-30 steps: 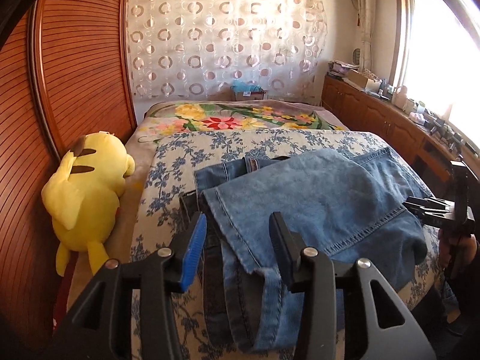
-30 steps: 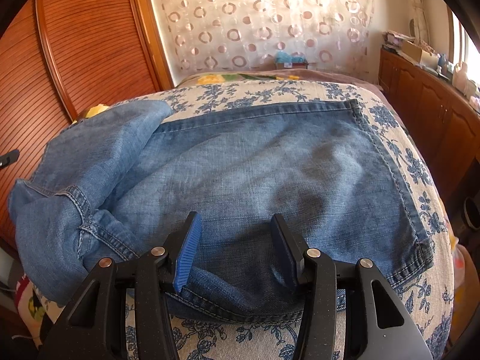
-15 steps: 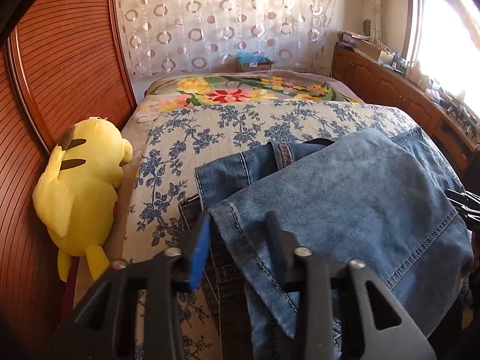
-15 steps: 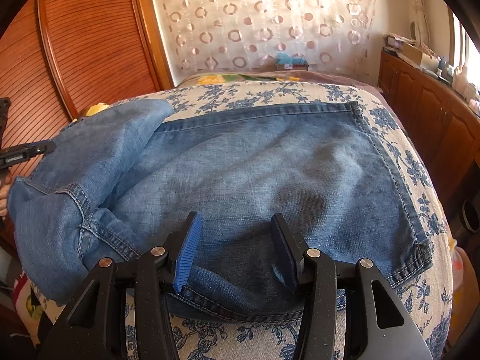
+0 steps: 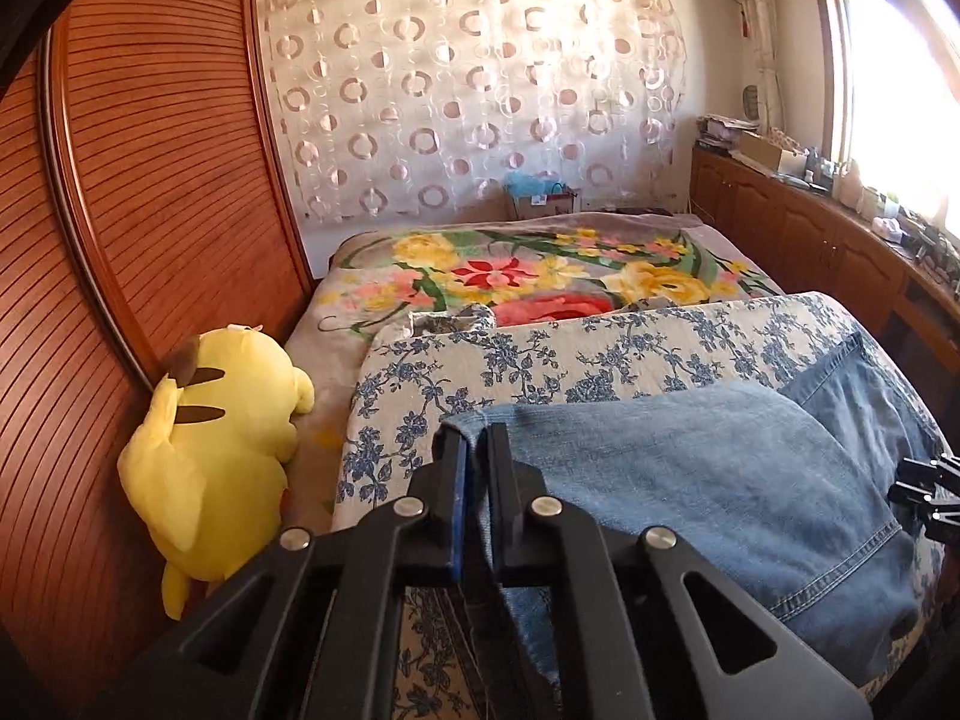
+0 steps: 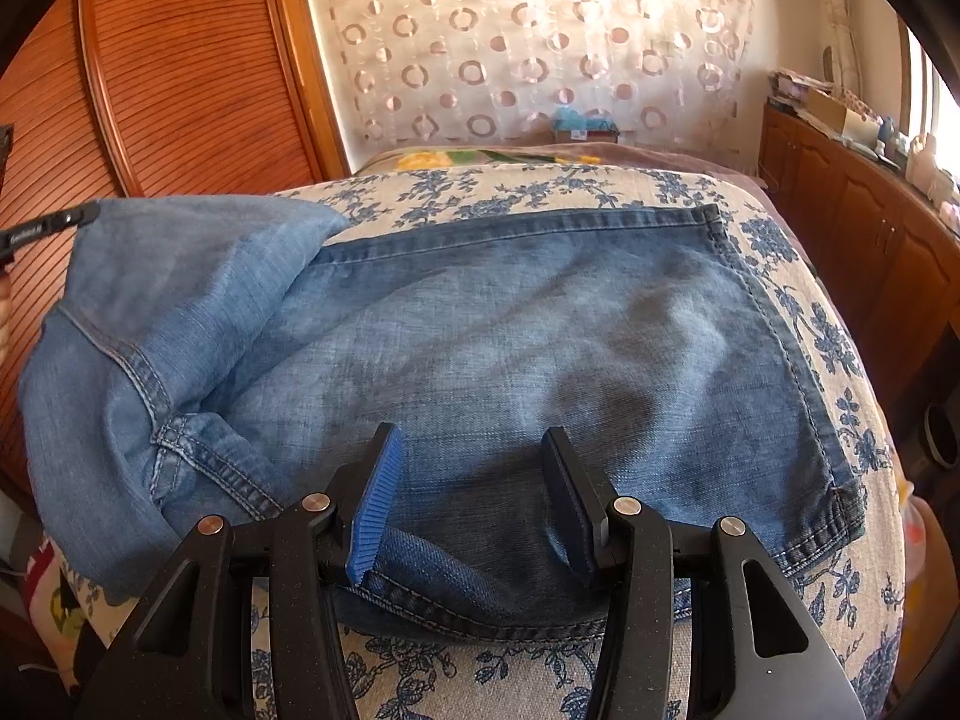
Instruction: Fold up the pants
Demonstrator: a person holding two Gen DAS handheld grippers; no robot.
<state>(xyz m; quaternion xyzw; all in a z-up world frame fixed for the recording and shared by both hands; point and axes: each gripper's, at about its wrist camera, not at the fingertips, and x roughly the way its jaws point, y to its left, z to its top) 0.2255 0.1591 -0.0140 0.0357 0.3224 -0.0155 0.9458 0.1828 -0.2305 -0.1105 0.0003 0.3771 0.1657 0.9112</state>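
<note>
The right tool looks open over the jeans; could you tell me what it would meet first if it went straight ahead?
The right tool would probably meet the jeans almost at once; the denim already lies between its open fingers, though depth is unclear.

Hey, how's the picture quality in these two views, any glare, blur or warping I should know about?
Left wrist view: the window is blown out white, the wooden wall bows from fisheye warping, and the left claw, shut on the jeans, looks slightly soft. Right wrist view: sharper, even light on the denim, the curtain washed out by backlight, dark corners.
</note>
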